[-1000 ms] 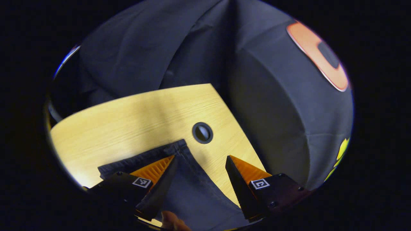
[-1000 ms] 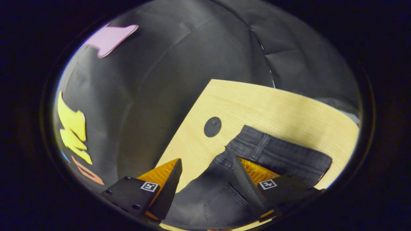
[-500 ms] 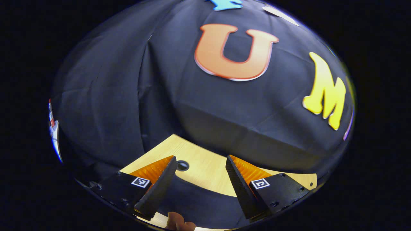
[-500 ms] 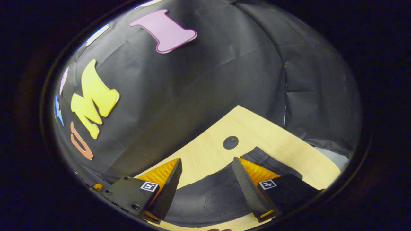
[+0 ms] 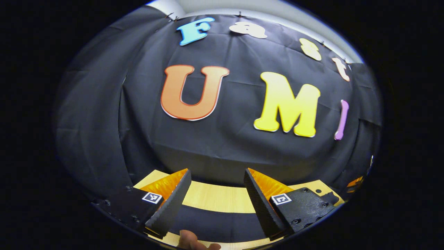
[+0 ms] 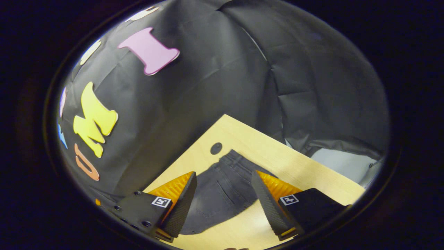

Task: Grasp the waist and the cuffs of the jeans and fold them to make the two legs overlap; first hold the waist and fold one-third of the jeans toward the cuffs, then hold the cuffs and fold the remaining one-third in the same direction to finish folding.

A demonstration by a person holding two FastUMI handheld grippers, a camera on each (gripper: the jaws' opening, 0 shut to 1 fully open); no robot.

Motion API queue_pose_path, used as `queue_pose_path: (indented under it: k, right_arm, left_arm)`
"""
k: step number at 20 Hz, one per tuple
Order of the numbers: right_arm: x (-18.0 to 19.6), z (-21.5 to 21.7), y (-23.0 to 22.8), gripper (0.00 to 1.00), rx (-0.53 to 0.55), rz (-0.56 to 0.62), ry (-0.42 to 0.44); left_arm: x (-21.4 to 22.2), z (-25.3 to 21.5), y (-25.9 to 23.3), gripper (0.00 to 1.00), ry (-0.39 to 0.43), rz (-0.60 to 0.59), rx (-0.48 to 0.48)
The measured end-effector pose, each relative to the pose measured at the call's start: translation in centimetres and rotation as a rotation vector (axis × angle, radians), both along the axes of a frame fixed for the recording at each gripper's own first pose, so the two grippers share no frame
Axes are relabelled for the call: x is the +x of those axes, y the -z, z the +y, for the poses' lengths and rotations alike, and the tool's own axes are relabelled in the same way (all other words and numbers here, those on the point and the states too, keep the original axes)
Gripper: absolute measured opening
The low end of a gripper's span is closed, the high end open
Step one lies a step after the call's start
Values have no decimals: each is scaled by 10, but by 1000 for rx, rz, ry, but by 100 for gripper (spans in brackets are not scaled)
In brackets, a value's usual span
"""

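Between and beyond the spread fingers of the right gripper (image 6: 223, 199), the dark jeans (image 6: 222, 189) lie flat on the wooden table (image 6: 277, 156), ungripped. The left gripper (image 5: 216, 194) is likewise wide open and empty, jeans (image 5: 218, 222) below its tips.

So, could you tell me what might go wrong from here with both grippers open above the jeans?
1. The left gripper looks mostly at the booth wall, with just a strip of jeans below, so a grasp may miss.
2. The right gripper hangs open over the jeans near the table's hole; a finger could catch there.
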State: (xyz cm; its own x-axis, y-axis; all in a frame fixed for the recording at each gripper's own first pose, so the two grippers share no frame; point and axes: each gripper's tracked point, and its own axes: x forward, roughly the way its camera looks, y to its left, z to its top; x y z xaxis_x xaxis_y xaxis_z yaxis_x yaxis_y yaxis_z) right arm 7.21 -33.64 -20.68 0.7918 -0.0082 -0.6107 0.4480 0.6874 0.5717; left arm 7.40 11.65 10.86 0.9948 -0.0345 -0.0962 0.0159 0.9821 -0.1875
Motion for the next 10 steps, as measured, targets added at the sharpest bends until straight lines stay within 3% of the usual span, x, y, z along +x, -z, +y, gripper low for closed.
queue_pose_path:
  k: [4, 7, 10]
  right_arm:
    - [-12, -4, 37, 97, 129, 62, 65]
    - [-13, 0, 62, 97, 239, 104, 110]
    - [-11, 6, 79, 97, 301, 138, 129]
  left_arm:
    - [-35, -27, 0, 98, 30, 3, 50]
    - [-58, -33, -12, 99, -4, -46, 107]
    - [-70, -51, -14, 98, 40, -53, 129]
